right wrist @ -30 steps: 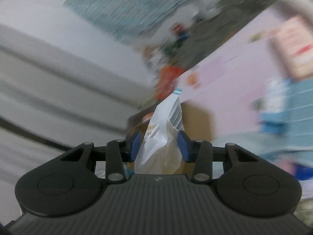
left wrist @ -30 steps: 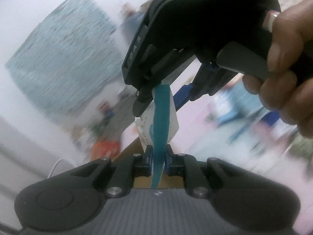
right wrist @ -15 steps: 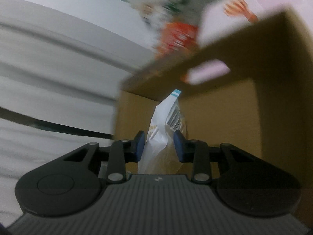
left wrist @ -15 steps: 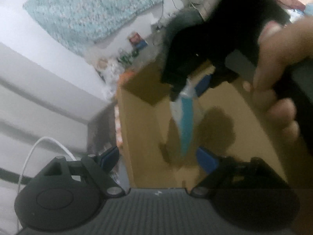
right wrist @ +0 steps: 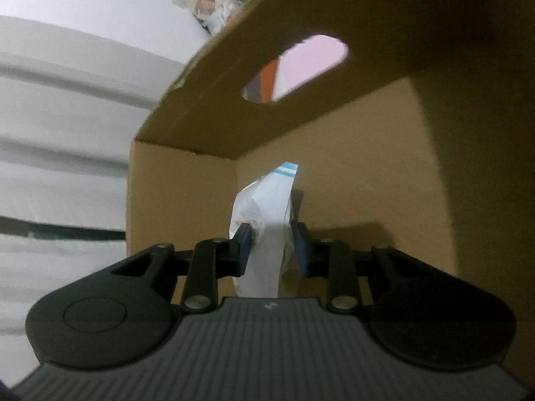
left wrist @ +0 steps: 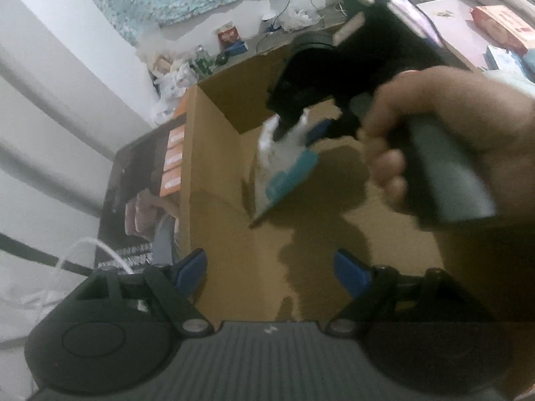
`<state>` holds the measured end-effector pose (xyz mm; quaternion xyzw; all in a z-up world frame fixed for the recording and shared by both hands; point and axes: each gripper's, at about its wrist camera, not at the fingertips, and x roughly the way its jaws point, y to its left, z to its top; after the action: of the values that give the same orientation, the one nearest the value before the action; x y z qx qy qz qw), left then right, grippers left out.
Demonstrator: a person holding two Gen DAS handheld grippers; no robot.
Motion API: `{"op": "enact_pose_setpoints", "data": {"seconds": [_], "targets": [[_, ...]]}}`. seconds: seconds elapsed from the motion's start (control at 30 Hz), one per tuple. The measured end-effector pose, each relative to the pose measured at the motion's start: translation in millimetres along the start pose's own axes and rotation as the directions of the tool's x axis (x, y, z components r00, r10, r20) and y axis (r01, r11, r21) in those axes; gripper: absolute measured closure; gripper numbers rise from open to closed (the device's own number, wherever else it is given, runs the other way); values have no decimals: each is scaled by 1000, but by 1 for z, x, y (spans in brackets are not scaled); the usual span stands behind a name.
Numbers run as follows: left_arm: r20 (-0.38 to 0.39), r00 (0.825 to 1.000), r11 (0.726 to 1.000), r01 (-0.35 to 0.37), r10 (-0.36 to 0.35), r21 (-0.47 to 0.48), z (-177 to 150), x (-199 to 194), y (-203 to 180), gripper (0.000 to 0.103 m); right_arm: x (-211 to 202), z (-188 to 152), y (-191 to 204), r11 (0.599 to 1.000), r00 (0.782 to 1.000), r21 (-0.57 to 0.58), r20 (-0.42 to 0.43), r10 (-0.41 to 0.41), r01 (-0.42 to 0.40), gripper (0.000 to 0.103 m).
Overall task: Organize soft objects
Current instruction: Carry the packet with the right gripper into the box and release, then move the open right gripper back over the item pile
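Right gripper (right wrist: 271, 245): fingers (right wrist: 302, 247) pinching white pouch (right wrist: 264, 207), jaws closing, pouch hanging inside box (right wrist: 334, 153) near back corner. Hand (left wrist: 461, 140) grips its handle. Left gripper (left wrist: 271, 272): fingers (left wrist: 189, 269) spread, jaws closing slightly, nothing between, above box floor. Oval handle hole (right wrist: 294, 67) in box wall. Orange packs (left wrist: 174, 160) left of box.
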<state>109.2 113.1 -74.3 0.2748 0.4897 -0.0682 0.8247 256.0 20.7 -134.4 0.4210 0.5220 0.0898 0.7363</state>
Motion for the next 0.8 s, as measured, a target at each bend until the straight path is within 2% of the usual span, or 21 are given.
{"op": "enact_pose_setpoints", "data": {"seconds": [0.1, 0.2, 0.27, 0.33, 0.37, 0.43, 0.53, 0.6, 0.63, 0.67, 0.8], "targets": [[9, 1000, 1000, 3, -3, -7, -14, -10, -4, 19, 4, -8, 6, 1000, 997, -3, 71, 28, -28, 74], [18, 1000, 1000, -1, 2, -6, -17, -9, -6, 19, 8, -12, 8, 999, 996, -32, 77, 34, -31, 68], [25, 1000, 1000, 1, -1, -10, -19, -9, -6, 19, 10, -14, 11, 998, 998, -55, 56, 16, -13, 50], [28, 1000, 1000, 3, -2, -13, -21, -11, -7, 19, 0, -19, 12, 997, 999, -78, 53, -10, 14, 46], [31, 1000, 1000, 3, -2, -16, -21, -11, -6, 19, -10, -24, 14, 996, 998, -93, 61, -10, 16, 40], [35, 999, 1000, 7, -6, -23, -22, -12, -5, 19, -28, -31, 17, 992, 997, -120, 78, -27, 36, 36], [35, 999, 1000, 12, -11, -29, -24, -15, -4, 19, -53, -45, 16, 990, 998, -135, 53, -44, 51, 37], [29, 1000, 1000, 10, -10, -24, -26, -15, -5, 19, -53, -53, 10, 992, 999, -113, -2, -54, 53, 45], [27, 1000, 1000, 7, -6, -19, -26, -15, -6, 19, -50, -56, 8, 993, 998, -103, -23, -62, 59, 56], [26, 1000, 1000, 3, -2, -15, -27, -15, -7, 19, -48, -58, 1, 993, 996, -93, -38, -75, 71, 63], [18, 1000, 1000, -1, 1, -8, -30, -15, -11, 19, -65, -62, -14, 999, 999, -4, 11, -49, 49, 75]]}}
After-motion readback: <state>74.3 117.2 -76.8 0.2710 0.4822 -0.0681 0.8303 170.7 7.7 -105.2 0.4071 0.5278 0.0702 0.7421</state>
